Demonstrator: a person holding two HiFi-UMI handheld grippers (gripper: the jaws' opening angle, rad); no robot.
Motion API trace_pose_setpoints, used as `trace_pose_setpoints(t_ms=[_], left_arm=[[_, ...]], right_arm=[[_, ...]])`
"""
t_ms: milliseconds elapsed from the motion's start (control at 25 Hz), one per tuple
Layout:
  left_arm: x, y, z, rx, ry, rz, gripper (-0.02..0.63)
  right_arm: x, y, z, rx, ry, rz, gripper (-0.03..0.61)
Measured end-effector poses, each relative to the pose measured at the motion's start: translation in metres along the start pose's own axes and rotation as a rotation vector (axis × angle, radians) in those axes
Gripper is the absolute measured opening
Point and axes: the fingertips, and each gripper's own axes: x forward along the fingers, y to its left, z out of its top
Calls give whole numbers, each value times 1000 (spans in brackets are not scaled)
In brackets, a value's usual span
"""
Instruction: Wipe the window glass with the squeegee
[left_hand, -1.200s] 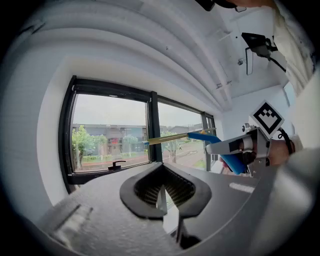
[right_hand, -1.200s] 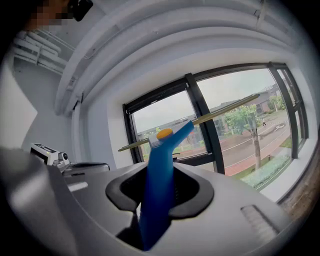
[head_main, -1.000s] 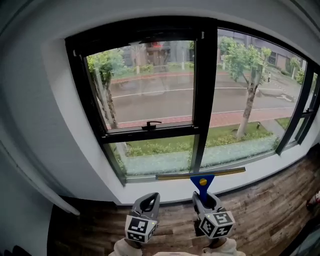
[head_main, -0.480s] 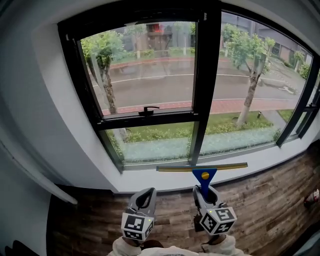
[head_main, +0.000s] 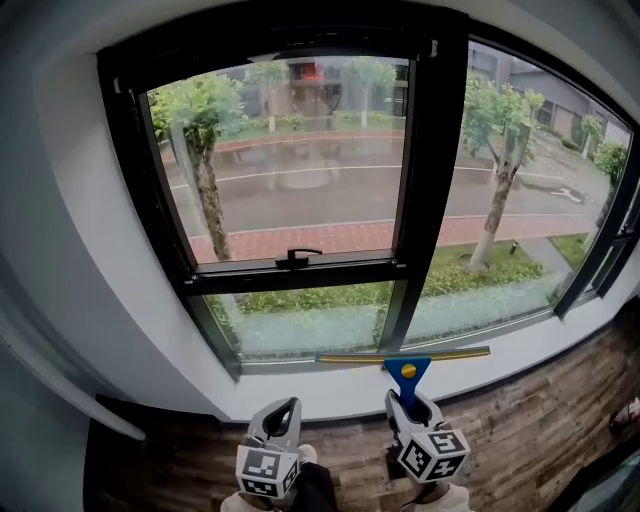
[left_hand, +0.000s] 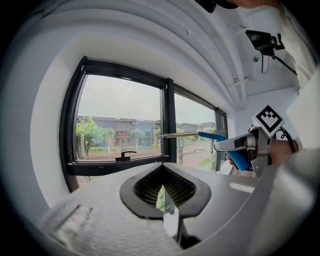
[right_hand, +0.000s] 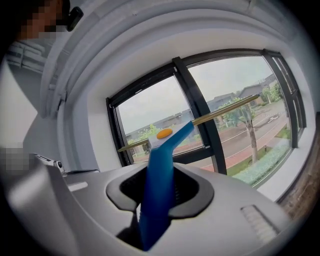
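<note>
Window glass (head_main: 300, 200) ahead: right gripper (head_main: 405, 398) clamps the squeegee (head_main: 405, 366), its blade along the bottom edge; left gripper (head_main: 283, 408) closed, empty.

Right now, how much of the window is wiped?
Done: the right tongs are clamped on the blue squeegee. In hand: its blade sits low, at the window's bottom edge; contact with the glass is unclear. Left: I see no clearly wiped strip, so probably most of it. The left tongs are shut, empty.

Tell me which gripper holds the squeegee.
The right gripper: its jaws clamp the blue squeegee by the handle. The left gripper holds nothing.
</note>
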Motion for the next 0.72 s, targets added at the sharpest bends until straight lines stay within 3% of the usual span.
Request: trace_pose_setpoints(t_ms=[120,440,720], left_arm=[[50,43,11,34,-24,-11,0],[159,193,95,62,-116,16,0],[220,240,138,52,-154,7,0]], right_arm=[[62,-3,23,-34,-28,-9,120],[226,21,104,-76,-120,-6,120],[300,30,168,-101,-193,12,120]])
